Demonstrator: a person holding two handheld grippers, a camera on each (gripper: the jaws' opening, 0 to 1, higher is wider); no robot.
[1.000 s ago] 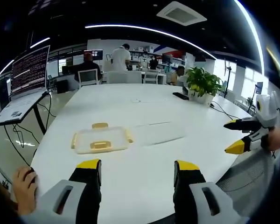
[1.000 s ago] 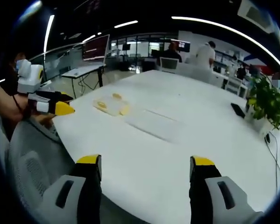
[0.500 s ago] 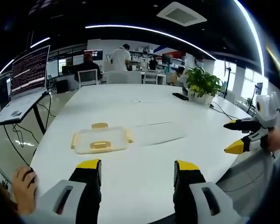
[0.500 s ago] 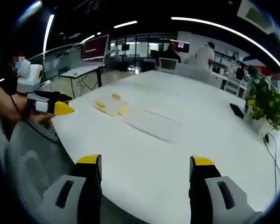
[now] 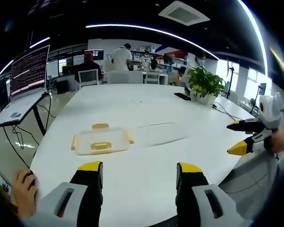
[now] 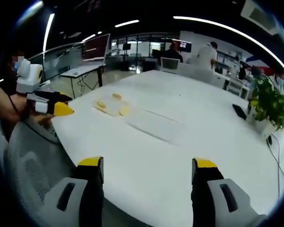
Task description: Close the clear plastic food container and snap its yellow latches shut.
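Left gripper [image 5: 139,171]: yellow-tipped jaws spread wide, holding nothing, poised over the near rim of the large white oval table [image 5: 146,156]. Right gripper [image 6: 148,169]: jaws likewise parted and empty, above the table's near edge.

Bare tabletop lies between both grippers and the clear plastic food container with yellow latches [image 5: 102,141]. In the left gripper view it sits flat just ahead, slightly left of centre, lid on top, latches sticking out at its sides. The right gripper view places it further off, near the table's left edge [image 6: 111,105].

Left gripper view adds the open laptop on a stand [image 5: 23,85] beside the table, a green potted plant [image 5: 204,84] at the far right edge, and seated people beyond.
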